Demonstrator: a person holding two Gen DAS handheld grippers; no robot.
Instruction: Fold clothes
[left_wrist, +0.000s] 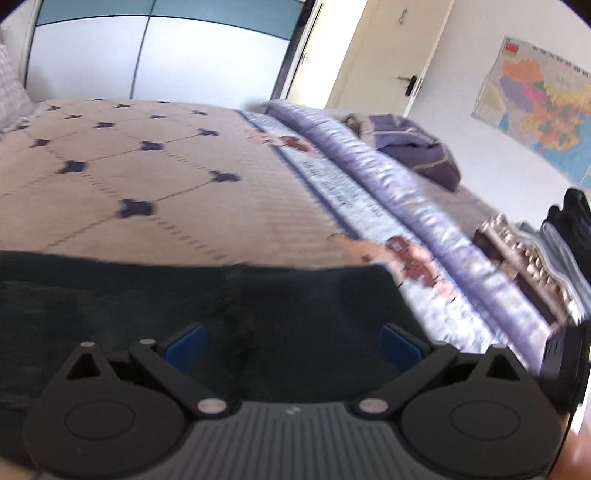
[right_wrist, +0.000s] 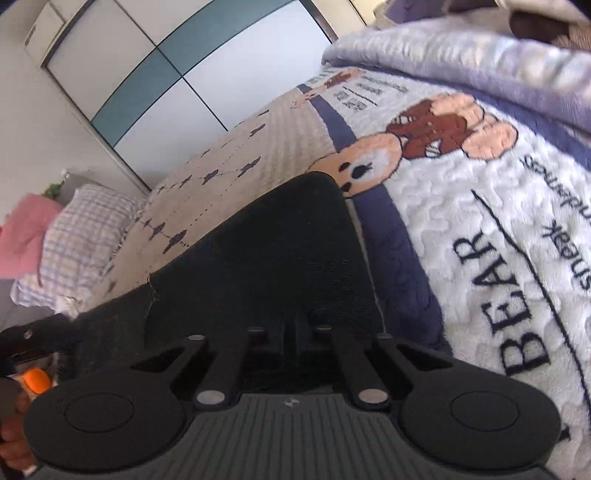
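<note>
Dark knit garment (right_wrist: 258, 266) lies on the bed (left_wrist: 147, 177), directly ahead of both tools. Right hand-held gripper (right_wrist: 295, 332) is pressed together, apparently pinching its edge; left hand-held gripper (left_wrist: 291, 343) is spread above it. Thin fabric could slip free, spoiling the fold.

My left wrist view smeared by motion blur, wall map (left_wrist: 543, 99) lettering unreadable and cut at the right edge, dark garment (left_wrist: 184, 295) running off the left edge, right gripper (right_wrist: 295, 332) fingertips lost against black cloth.

The blanket (right_wrist: 480, 221) reads "BEAR" and "sneak".
</note>
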